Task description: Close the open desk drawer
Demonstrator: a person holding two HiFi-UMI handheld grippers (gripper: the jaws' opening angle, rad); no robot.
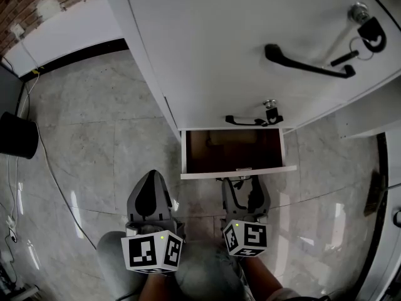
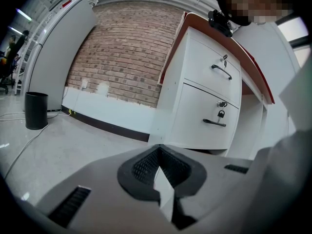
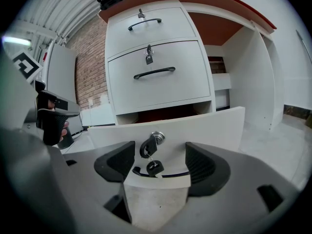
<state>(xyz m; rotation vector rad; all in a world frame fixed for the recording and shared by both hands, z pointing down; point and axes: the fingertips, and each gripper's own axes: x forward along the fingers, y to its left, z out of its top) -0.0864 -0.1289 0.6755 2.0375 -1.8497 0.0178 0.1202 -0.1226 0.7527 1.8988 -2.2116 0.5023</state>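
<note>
The white-fronted bottom desk drawer [image 1: 233, 150] stands pulled out with its brown inside showing, directly ahead of the right gripper [image 3: 161, 160]. That gripper's 2 jaws are spread apart and grip nothing. They sit right up by the front panel, 1 on either side of the silver lock with black keys [image 3: 156, 138]. Just to its left, the left gripper [image 2: 160, 165] has its jaws pressed together, empty, pointing toward the foot of the white desk [image 2: 204, 106]. Well off to that gripper's left, a black round waste bin [image 2: 36, 110] sits on the grey tiled floor [image 2: 73, 140].

No text, label, brand or number can be read anywhere.
</note>
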